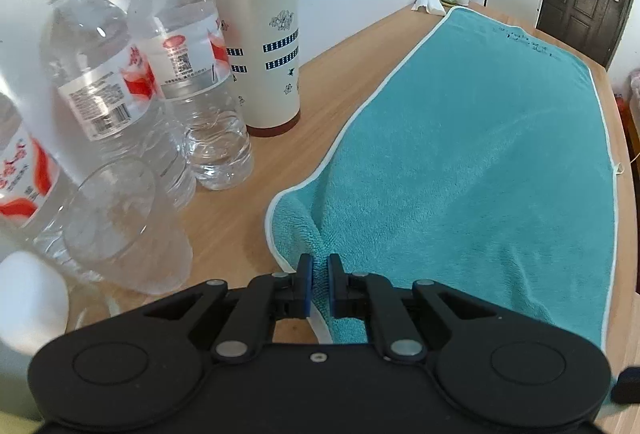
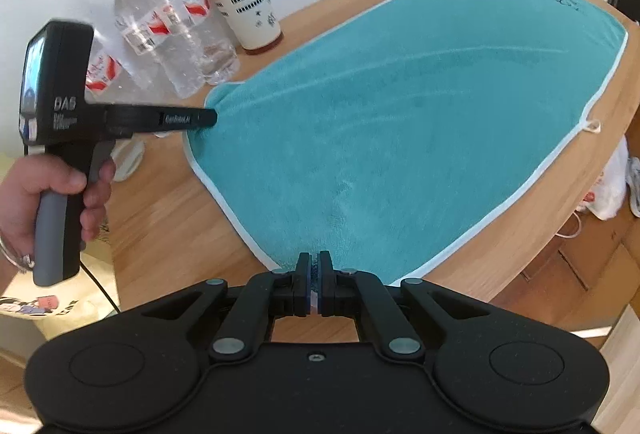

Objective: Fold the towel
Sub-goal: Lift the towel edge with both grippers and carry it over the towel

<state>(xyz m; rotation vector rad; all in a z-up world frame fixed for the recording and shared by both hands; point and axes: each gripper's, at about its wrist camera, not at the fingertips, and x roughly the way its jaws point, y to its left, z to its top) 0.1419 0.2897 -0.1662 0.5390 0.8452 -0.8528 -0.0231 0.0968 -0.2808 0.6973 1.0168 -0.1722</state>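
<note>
Towel (image 2: pixel 400 114) spreads ahead on the table (image 2: pixel 168 234); each hand-held gripper, left (image 1: pixel 319 266) and right (image 2: pixel 314 266), pinches its near edge.

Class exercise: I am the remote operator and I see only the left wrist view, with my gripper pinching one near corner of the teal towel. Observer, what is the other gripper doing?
Observer: The right gripper is shut on the near edge of the towel, close to its other near corner.
Operator: Who holds my gripper?
Observer: A hand grips the handle of the left gripper, a bracelet at its wrist.
Operator: What lies past the table's right edge?
Observer: A white plastic bag sits on the floor beside the table.
</note>
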